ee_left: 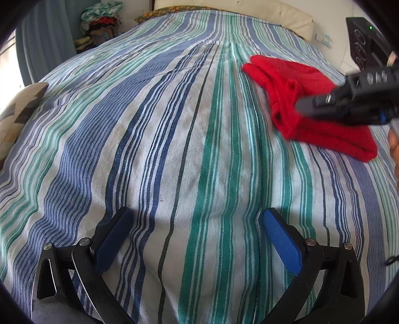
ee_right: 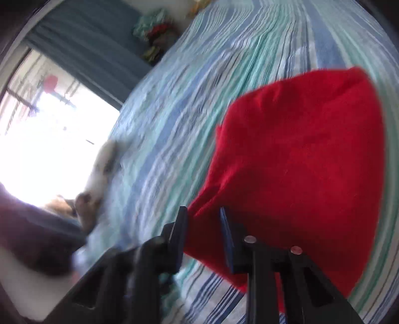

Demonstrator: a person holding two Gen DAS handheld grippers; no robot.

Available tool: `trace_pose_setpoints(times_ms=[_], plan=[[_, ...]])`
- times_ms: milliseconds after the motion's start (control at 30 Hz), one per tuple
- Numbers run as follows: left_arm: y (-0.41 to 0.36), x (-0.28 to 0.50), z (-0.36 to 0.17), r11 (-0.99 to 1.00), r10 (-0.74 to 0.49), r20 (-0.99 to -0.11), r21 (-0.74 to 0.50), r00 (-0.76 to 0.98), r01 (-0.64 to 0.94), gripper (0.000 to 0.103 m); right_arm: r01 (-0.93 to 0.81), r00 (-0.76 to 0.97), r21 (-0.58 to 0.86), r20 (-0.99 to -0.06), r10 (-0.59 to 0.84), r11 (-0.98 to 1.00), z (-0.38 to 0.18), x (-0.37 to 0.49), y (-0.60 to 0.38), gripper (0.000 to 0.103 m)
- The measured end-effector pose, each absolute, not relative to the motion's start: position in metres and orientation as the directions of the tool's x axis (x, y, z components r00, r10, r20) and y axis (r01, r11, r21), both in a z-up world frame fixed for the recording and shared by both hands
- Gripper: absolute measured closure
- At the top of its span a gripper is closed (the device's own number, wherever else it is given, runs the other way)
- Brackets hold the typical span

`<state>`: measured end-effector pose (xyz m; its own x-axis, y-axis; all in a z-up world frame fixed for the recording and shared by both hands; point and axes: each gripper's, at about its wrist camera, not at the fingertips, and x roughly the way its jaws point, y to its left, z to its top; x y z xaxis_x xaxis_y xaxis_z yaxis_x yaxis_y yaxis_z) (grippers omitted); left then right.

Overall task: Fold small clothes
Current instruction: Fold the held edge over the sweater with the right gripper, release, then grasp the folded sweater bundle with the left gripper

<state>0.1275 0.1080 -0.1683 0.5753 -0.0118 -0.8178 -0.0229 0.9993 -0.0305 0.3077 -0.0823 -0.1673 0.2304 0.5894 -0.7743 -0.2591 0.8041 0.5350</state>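
Note:
A small red knitted garment [ee_left: 306, 104] lies on the striped bedspread [ee_left: 174, 139] at the right. My left gripper [ee_left: 197, 224] is open and empty, low over bare bedspread, well left of the garment. My right gripper [ee_right: 203, 216] has its jaws narrowed around a pinched edge of the red garment [ee_right: 299, 162], which spreads out beyond the fingers; this view is motion-blurred. In the left wrist view the right gripper's body [ee_left: 354, 97] hangs over the garment and hides part of it.
A patterned pillow [ee_left: 17, 112] lies at the bed's left edge. A heap of clothes [ee_left: 99, 25] sits beyond the far left corner. A cream headboard [ee_left: 249, 12] is at the back. A bright window [ee_right: 49, 129] is at the left.

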Motion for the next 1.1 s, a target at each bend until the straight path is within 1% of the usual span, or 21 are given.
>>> trace_pose_setpoints(times_ms=[67, 100, 200, 233, 300, 333, 367, 467, 567, 700, 733, 800, 833, 867, 900, 933, 967, 1000, 1033, 1067, 1100], plan=[[0.108, 0.128, -0.169, 0.999, -0.011, -0.818, -0.03, 0.575, -0.023, 0.0, -0.333, 0.183, 0.448, -0.832, 0.523, 0.83, -0.191, 0.296, -0.055, 0.079], [0.108, 0.127, -0.168, 0.999, -0.012, -0.817, -0.031, 0.576, -0.023, 0.0, -0.361, 0.205, 0.41, -0.841, 0.5, 0.838, -0.193, 0.29, -0.05, 0.079], [0.108, 0.128, -0.169, 0.999, -0.014, -0.818, -0.033, 0.575, -0.022, 0.0, -0.358, 0.261, 0.395, -0.828, 0.497, 0.846, -0.178, 0.284, -0.06, 0.078], [0.109, 0.128, -0.169, 0.999, -0.014, -0.818, -0.033, 0.575, -0.022, 0.0, -0.362, 0.281, 0.392, -0.819, 0.5, 0.846, -0.167, 0.278, -0.066, 0.075], [0.109, 0.128, -0.168, 0.999, -0.012, -0.818, -0.03, 0.574, -0.022, 0.0, -0.391, 0.335, 0.369, -0.796, 0.503, 0.843, -0.138, 0.268, -0.078, 0.06], [0.109, 0.128, -0.168, 0.999, -0.012, -0.819, -0.03, 0.574, -0.022, 0.0, -0.398, 0.369, 0.35, -0.785, 0.497, 0.848, -0.124, 0.262, -0.087, 0.056], [0.109, 0.127, -0.168, 0.999, -0.011, -0.819, -0.029, 0.574, -0.022, 0.0, -0.393, 0.404, 0.332, -0.776, 0.485, 0.858, -0.113, 0.256, -0.093, 0.053], [0.109, 0.127, -0.168, 0.999, -0.011, -0.819, -0.029, 0.574, -0.022, 0.0, -0.331, 0.495, 0.27, -0.766, 0.41, 0.904, -0.1, 0.243, -0.13, 0.053], [0.109, 0.127, -0.168, 0.999, -0.011, -0.818, -0.029, 0.575, -0.022, 0.0, -0.257, 0.489, 0.28, -0.788, 0.374, 0.925, -0.116, 0.243, -0.154, 0.053], [0.109, 0.127, -0.168, 0.999, -0.014, -0.816, -0.031, 0.577, -0.021, 0.0, -0.22, 0.416, 0.252, -0.85, 0.325, 0.942, -0.167, 0.24, -0.158, 0.053], [0.109, 0.127, -0.168, 0.999, -0.016, -0.816, -0.034, 0.578, -0.02, 0.0, -0.216, 0.41, 0.24, -0.858, 0.311, 0.946, -0.177, 0.237, -0.156, 0.052], [0.113, 0.128, -0.163, 0.999, -0.038, -0.832, -0.05, 0.553, -0.006, 0.001, -0.211, 0.433, 0.239, -0.847, 0.31, 0.948, -0.177, 0.231, -0.158, 0.052], [0.116, 0.13, -0.156, 0.997, -0.068, -0.846, -0.076, 0.528, 0.007, 0.002, -0.206, 0.432, 0.25, -0.845, 0.317, 0.946, -0.172, 0.23, -0.16, 0.053], [0.122, 0.131, -0.145, 0.991, -0.123, -0.846, -0.136, 0.52, 0.012, 0.005, -0.202, 0.429, 0.261, -0.843, 0.325, 0.944, -0.166, 0.229, -0.164, 0.052], [0.13, 0.132, -0.131, 0.971, -0.212, -0.814, -0.237, 0.541, 0.025, 0.006, -0.203, 0.43, 0.273, -0.838, 0.336, 0.94, -0.159, 0.227, -0.168, 0.051], [0.138, 0.135, -0.115, 0.939, -0.302, -0.757, -0.342, 0.58, 0.044, 0.006, -0.206, 0.443, 0.282, -0.827, 0.346, 0.937, -0.15, 0.225, -0.175, 0.049], [0.143, 0.142, -0.1, 0.907, -0.362, -0.701, -0.417, 0.615, 0.06, 0.005, -0.206, 0.464, 0.287, -0.813, 0.352, 0.935, -0.141, 0.223, -0.183, 0.041], [0.145, 0.153, -0.087, 0.882, -0.4, -0.659, -0.466, 0.637, 0.072, 0.004, -0.198, 0.49, 0.293, -0.797, 0.353, 0.935, -0.132, 0.224, -0.191, 0.029], [0.144, 0.168, -0.077, 0.859, -0.437, -0.63, -0.505, 0.642, 0.089, 0.003, -0.178, 0.518, 0.301, -0.781, 0.349, 0.937, -0.126, 0.227, -0.202, 0.025], [0.139, 0.188, -0.072, 0.832, -0.485, -0.613, -0.543, 0.624, 0.114, 0.002, -0.155, 0.537, 0.315, -0.769, 0.348, 0.936, -0.122, 0.234, -0.211, 0.022], [0.132, 0.209, -0.072, 0.804, -0.538, -0.609, -0.578, 0.583, 0.137, 0.002, -0.129, 0.546, 0.341, -0.76, 0.353, 0.931, -0.122, 0.243, -0.222, 0.022]])
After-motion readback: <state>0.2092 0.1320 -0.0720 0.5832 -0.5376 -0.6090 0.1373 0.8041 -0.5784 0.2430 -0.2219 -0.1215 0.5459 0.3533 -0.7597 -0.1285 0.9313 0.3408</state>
